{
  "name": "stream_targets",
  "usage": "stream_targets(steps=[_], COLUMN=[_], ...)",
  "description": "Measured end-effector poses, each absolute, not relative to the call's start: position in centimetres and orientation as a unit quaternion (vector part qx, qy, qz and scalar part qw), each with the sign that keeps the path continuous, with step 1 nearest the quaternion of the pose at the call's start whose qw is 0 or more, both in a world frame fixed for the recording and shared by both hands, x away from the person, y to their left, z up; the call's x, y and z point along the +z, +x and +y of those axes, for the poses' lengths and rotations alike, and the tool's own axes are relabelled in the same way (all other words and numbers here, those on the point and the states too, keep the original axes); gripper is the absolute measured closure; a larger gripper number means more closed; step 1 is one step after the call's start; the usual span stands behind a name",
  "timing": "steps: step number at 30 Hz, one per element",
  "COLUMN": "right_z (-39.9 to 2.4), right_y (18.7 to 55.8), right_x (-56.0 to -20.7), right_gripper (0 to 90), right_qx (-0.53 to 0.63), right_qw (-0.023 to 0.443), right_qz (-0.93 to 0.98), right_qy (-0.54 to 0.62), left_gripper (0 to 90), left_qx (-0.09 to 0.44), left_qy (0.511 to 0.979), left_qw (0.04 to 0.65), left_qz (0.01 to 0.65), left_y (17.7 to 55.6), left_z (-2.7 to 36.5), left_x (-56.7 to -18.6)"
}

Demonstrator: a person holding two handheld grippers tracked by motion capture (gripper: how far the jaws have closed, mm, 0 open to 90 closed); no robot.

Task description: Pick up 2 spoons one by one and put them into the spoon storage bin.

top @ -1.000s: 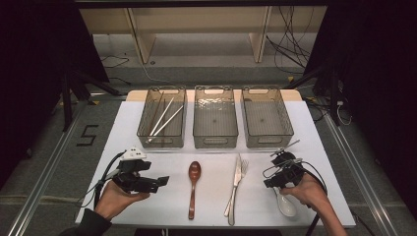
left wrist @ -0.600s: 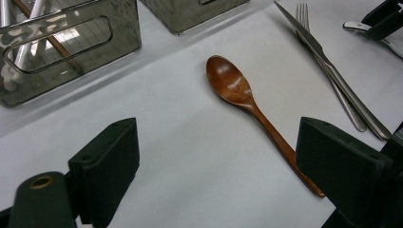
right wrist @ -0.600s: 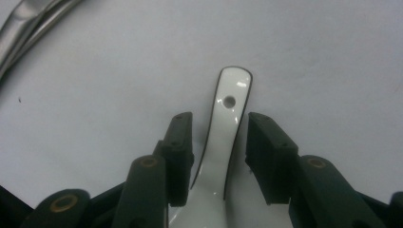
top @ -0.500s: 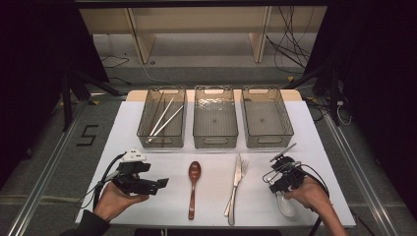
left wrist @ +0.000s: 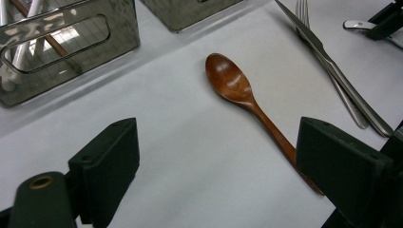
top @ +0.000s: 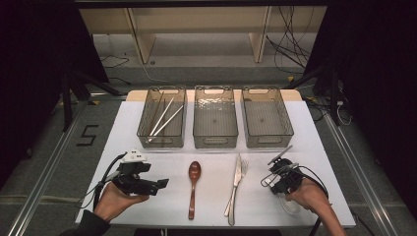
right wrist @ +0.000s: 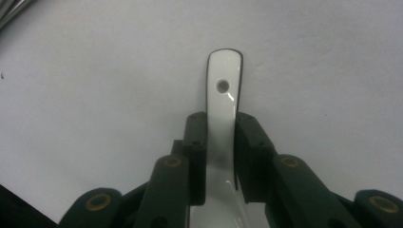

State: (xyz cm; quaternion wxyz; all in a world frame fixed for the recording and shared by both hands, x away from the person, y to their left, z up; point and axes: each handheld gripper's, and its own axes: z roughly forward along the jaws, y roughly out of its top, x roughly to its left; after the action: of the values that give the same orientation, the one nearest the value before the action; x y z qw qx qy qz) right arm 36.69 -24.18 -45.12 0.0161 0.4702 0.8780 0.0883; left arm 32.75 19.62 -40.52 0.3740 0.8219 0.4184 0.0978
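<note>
My right gripper [right wrist: 221, 126] has just been closing and now clamps the white ceramic spoon [right wrist: 222, 95] by its handle; the handle's holed end juts out past the jaw tips, the bowl sits behind them under my hand, over the white table [top: 319, 162]. The knife and fork [top: 236, 187] lie to its left, near but apart. My left gripper [left wrist: 216, 156] hangs released, jaws wide and holding nothing; the wooden spoon [left wrist: 237, 90] lies ahead of it, handle running toward its right jaw. The clear bin with chopsticks [top: 162, 118] sits farther ahead.
</note>
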Motion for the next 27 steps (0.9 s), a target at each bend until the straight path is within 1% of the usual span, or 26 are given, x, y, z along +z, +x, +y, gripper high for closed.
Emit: stream_targets(steps=[9, 17, 27], right_z=[-24.2, -24.7, -24.9], right_y=[36.5, 36.5, 36.7], right_x=[-44.4, -43.4, -41.7], right_gripper=[77.4, 77.8, 78.2], right_qx=[0.107, 0.153, 0.223], right_qw=[0.027, 0.026, 0.012], right_qz=[0.882, 0.874, 0.859], right_qy=[0.459, 0.461, 0.46], left_gripper=[14.3, 14.4, 14.4], left_qx=[0.1, 0.098, 0.093], left_qy=[0.821, 0.821, 0.818], left_qw=[0.374, 0.373, 0.378], left_qz=[0.42, 0.42, 0.423], left_y=[32.7, 32.8, 32.9], left_z=[19.6, 19.6, 19.7], left_x=[-40.6, -40.7, -40.6])
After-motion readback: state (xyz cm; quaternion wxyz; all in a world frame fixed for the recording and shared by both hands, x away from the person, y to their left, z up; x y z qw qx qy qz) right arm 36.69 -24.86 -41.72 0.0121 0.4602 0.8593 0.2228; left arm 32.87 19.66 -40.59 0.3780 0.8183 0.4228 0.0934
